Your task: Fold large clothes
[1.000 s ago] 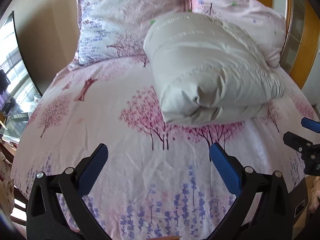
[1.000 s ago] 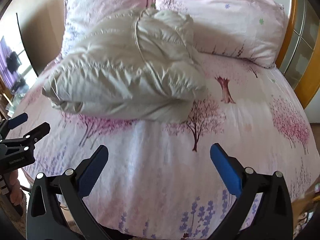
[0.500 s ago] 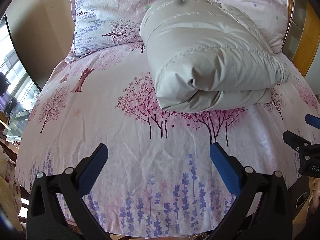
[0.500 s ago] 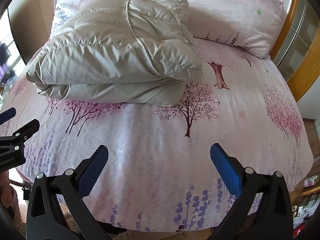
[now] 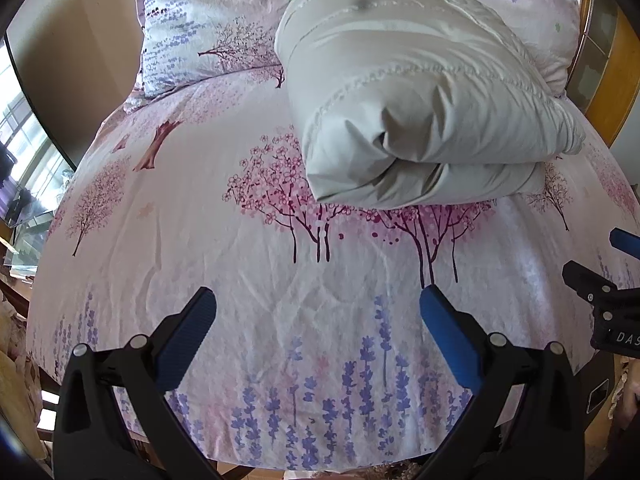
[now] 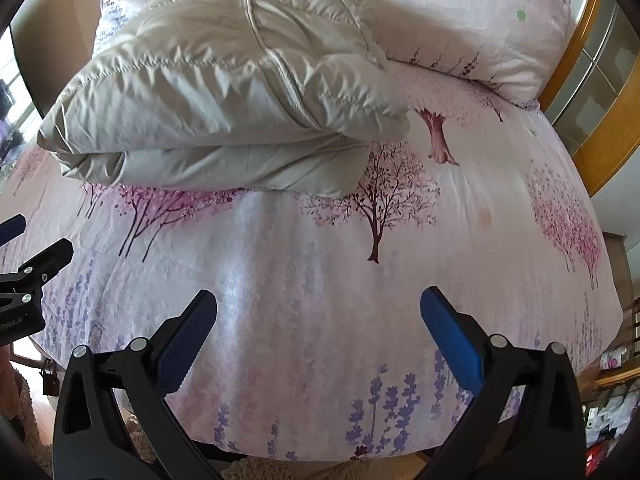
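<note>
Jacket (image 5: 420,92) is lying folded in a thick bundle on the bed (image 5: 280,280), toward the head end, its far edge resting against the pillows (image 5: 208,20). Pale grey-beige quilted fabric, top layer doubled over a flatter bottom layer; fold opening is facing the foot of the bed. From the right wrist view the jacket (image 6: 224,80) is showing a stitched seam running over the top and its right corner overhanging the lower layer.

Left gripper (image 5: 318,312) is hovering over the lavender-print end of the sheet, jaws spread wide, holding nothing, well apart from the jacket. Blue pads are facing inward, not touching fabric.

Right gripper (image 6: 318,312) is sitting in the same pose: jaws wide apart, empty, above the foot end of the bed (image 6: 320,260), clear of the bundle.

Each gripper is showing at the edge of the other's view: right one (image 5: 612,292) at the far right of the left view, left one (image 6: 28,276) at the far left of the right view. Both are staying side by side, near the foot edge.

Wooden frame (image 6: 600,120) is running along the bed's right side.
</note>
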The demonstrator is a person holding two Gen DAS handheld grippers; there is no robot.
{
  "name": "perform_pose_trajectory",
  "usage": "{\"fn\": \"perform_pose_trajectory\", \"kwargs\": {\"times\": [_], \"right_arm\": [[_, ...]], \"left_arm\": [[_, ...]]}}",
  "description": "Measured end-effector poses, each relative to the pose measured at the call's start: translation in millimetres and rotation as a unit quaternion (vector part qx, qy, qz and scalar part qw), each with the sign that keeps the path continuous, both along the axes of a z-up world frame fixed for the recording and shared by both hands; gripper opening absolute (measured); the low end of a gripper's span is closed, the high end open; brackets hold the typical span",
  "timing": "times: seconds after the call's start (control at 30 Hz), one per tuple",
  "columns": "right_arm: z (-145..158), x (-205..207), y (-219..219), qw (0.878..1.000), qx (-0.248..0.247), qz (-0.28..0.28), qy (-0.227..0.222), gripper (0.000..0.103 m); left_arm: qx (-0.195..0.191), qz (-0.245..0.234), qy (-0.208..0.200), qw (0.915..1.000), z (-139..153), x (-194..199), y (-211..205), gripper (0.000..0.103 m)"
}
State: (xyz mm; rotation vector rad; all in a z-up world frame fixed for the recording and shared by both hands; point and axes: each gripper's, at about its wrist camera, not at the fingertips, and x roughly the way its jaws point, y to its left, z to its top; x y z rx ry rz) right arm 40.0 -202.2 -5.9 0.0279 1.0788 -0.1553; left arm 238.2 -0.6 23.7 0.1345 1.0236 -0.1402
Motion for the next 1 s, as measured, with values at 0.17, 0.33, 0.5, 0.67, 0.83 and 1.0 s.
{"fn": "perform_pose_trajectory", "kwargs": {"times": [0.17, 0.33, 0.5, 0.67, 0.83, 1.0], "right_arm": [[0.7, -0.8, 0.7, 1.000, -0.003, -0.001, 0.000, 0.102], [0.8, 0.0, 0.7, 1.000, -0.005, -0.001, 0.000, 0.102], [0.7, 0.1, 0.0, 1.000, -0.004, -0.003, 0.000, 0.102], [0.0, 1.0, -0.9, 1.000, -0.004, -0.003, 0.001, 0.102], [-1.0, 1.2, -1.9, 1.000, -0.003, -0.005, 0.001, 0.102], [-1.2, 1.5, -2.1, 1.000, -0.002, -0.005, 0.001, 0.102]], "left_arm": [[0.000, 0.000, 0.005, 1.0000, -2.2, -0.4, 0.0, 0.101], [-0.002, -0.002, 0.005, 1.0000, -2.3, 1.0, -0.2, 0.101], [-0.003, -0.003, 0.003, 1.0000, -1.1, -0.7, -2.3, 0.101], [-0.003, -0.002, 0.004, 1.0000, -1.2, -0.9, -2.5, 0.101], [-0.004, -0.003, 0.003, 1.0000, -1.0, -1.0, -3.6, 0.101], [-0.004, -0.003, 0.003, 1.0000, -1.2, -1.2, -4.0, 0.101]]}}
